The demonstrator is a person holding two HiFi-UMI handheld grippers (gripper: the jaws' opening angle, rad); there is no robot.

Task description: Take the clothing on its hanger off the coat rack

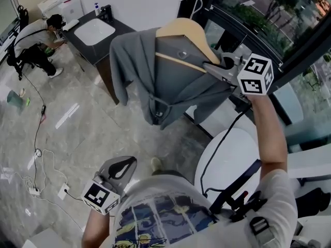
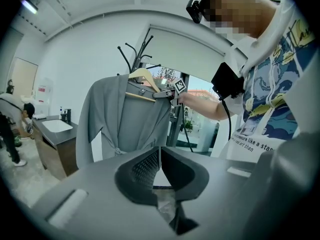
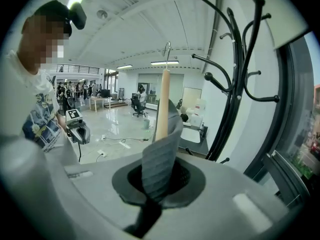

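A grey garment (image 1: pixel 160 81) hangs on a wooden hanger (image 1: pixel 181 32) that is held up in the air. My right gripper (image 1: pixel 220 68) is shut on the hanger's right shoulder, with grey cloth pinched between its jaws (image 3: pixel 160 159). In the right gripper view the hanger's metal hook (image 3: pixel 167 49) stands free, to the left of the black coat rack (image 3: pixel 240 69). The left gripper view shows the garment (image 2: pixel 125 119) in front of the rack's branches (image 2: pixel 137 54). My left gripper (image 1: pixel 121 169) hangs low by my waist, shut (image 2: pixel 160 159) and holding nothing.
A dark counter with a white sink (image 1: pixel 93 32) stands behind the garment. A person (image 1: pixel 36 37) crouches at the far left. Cables and a power strip (image 1: pixel 39 154) lie on the marble floor. A round white table (image 1: pixel 232 159) is at my right, with a window wall beyond.
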